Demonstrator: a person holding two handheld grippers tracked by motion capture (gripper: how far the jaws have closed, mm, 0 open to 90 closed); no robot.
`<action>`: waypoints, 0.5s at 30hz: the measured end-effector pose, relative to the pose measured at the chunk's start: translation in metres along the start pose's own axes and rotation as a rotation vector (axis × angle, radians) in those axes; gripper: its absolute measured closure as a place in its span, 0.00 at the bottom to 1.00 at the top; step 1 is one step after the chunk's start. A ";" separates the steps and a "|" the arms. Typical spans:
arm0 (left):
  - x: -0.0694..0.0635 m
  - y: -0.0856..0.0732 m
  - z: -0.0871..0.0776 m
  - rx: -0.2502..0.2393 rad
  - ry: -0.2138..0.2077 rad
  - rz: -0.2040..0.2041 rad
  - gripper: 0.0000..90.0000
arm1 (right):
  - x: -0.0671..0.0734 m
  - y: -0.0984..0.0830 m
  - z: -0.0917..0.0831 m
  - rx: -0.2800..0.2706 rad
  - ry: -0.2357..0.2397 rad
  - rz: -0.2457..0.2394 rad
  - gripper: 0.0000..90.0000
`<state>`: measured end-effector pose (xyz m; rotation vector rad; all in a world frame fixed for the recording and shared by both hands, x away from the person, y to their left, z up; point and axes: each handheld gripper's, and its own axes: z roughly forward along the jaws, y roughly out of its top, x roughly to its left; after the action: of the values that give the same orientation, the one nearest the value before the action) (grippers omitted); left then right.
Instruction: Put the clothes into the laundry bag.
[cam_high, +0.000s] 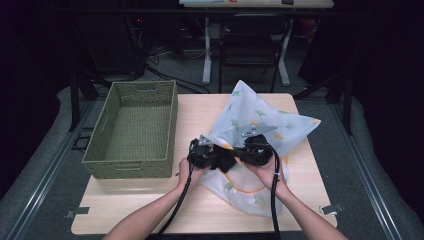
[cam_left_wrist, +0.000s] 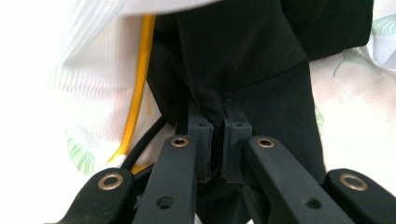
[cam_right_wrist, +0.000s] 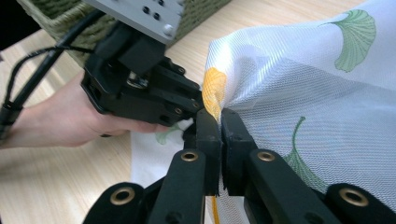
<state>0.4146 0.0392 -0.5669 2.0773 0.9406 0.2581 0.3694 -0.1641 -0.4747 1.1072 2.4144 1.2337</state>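
Two grippers pinch cloth beside the woven basket.

The bench (cam_high: 150, 210) carries a green woven basket (cam_high: 134, 129); to the right of the basket lies a sheer white cloth (cam_high: 260, 120) with a leaf print. Just right of the basket's near corner, the left gripper (cam_left_wrist: 215, 135) is clamped on a dark fabric piece (cam_left_wrist: 261, 56), and the right gripper (cam_right_wrist: 220, 123) is pressed together on the white cloth's edge.
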 end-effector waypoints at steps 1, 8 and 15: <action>-0.002 0.003 -0.001 -0.021 0.000 -0.003 0.96 | 0.001 0.001 -0.001 -0.008 0.004 0.003 0.97; -0.019 0.022 -0.007 -0.143 -0.013 0.027 0.96 | 0.005 0.004 -0.007 -0.052 0.029 0.010 0.97; -0.017 0.012 0.016 -0.041 -0.012 0.035 0.86 | 0.001 -0.003 -0.002 0.022 0.035 0.027 0.97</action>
<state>0.4166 0.0128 -0.5659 2.0566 0.8856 0.2809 0.3663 -0.1655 -0.4756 1.1370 2.4527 1.2479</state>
